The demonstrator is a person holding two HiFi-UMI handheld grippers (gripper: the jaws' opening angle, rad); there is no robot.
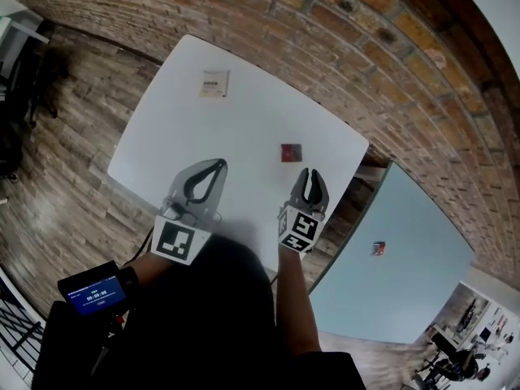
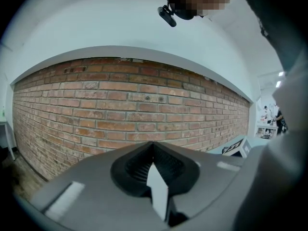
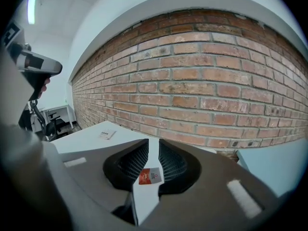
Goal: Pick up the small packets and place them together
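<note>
I have both tools low over the near edge of the white bench [image 1: 244,120], which stands against a brick wall [image 1: 341,47]. My left tool [image 1: 218,166] is closed on nothing: in its own view the jaw tips of the left tool [image 2: 153,146] meet in a point, and behind them only a sliver of bench and the wall show. My right tool [image 1: 309,173] is slightly open and holds nothing. Its jaws stand a narrow slit apart, and through that slit in the right gripper view [image 3: 153,146] I see the red packet [image 3: 150,175] lying flat on the bench below, with neither jaw touching it. From the head view the red packet [image 1: 291,152] sits just ahead of the right tool's tips, toward the bench's right side. The white packet [image 1: 214,84] lies flat near the far left corner, well apart from the red one; it also shows small in the right gripper view [image 3: 107,134]. A second, pale blue table [image 1: 422,283] stands to the right with a small red item [image 1: 378,249] on it.
</note>
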